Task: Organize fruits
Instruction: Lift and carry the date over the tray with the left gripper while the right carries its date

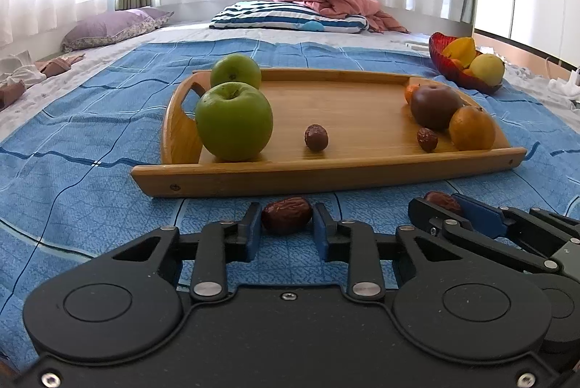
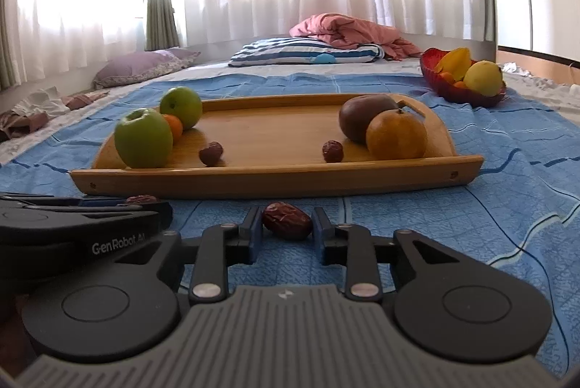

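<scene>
My left gripper (image 1: 286,207) is shut on a wrinkled red date (image 1: 286,218) that lies on the blue bedspread just in front of the wooden tray (image 1: 326,170). Both blue pads touch its ends. Beside it, my right gripper (image 2: 287,208) is shut on a second date (image 2: 288,219) in the same way. Each wrist view shows the other gripper from the side with its date: the right gripper (image 1: 438,206) and the left gripper (image 2: 145,203). The tray holds two green apples (image 1: 233,121), two more dates (image 1: 316,137), a brown fruit (image 1: 435,107) and an orange (image 1: 471,128).
A red bowl (image 1: 440,50) with yellow and orange fruit sits on the bed at the far right. Behind the tray lie a striped pillow (image 1: 286,14), a pink blanket and a purple pillow (image 1: 108,27). A small orange (image 2: 174,126) sits between the apples.
</scene>
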Motion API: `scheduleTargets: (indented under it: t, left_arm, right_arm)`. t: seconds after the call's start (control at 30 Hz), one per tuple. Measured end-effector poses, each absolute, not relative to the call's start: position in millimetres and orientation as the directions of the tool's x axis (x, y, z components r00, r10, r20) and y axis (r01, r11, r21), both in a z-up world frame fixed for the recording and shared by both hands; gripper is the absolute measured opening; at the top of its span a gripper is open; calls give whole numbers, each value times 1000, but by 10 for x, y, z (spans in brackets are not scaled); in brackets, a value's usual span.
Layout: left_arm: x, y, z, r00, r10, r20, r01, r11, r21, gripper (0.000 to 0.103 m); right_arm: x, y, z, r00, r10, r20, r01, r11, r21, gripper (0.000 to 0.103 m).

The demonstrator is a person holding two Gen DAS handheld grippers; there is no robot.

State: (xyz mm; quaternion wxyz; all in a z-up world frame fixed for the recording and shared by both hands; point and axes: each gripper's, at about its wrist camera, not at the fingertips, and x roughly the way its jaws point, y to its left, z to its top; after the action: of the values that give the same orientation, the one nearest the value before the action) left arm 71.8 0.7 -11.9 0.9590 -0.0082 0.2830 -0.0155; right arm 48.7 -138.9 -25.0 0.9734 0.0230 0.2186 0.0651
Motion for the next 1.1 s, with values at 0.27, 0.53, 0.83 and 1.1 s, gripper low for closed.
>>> scheduleTargets:
  t: [0.27,0.53,0.83,1.1]
  left_arm:
    - [701,9,-93,838,-32,-545,25,999,-20,28]
    - [671,4,-40,838,-38,-544,29,999,-25,28]
    - [650,-4,106,851,-41,-523,32,999,-27,28]
    - [687,21,204,858,-40,-512,29,999,-29,28]
  right_arm:
    - [463,-1393,-212,893,149,-424,-128,989,77,34]
    - [427,-1413,-128,902,153,-404,-135,988,72,34]
    - [410,-1427,-39,913,151,-380,-141,989,53,34]
    - [446,-1472,37,920,140,-367,-128,990,57,34]
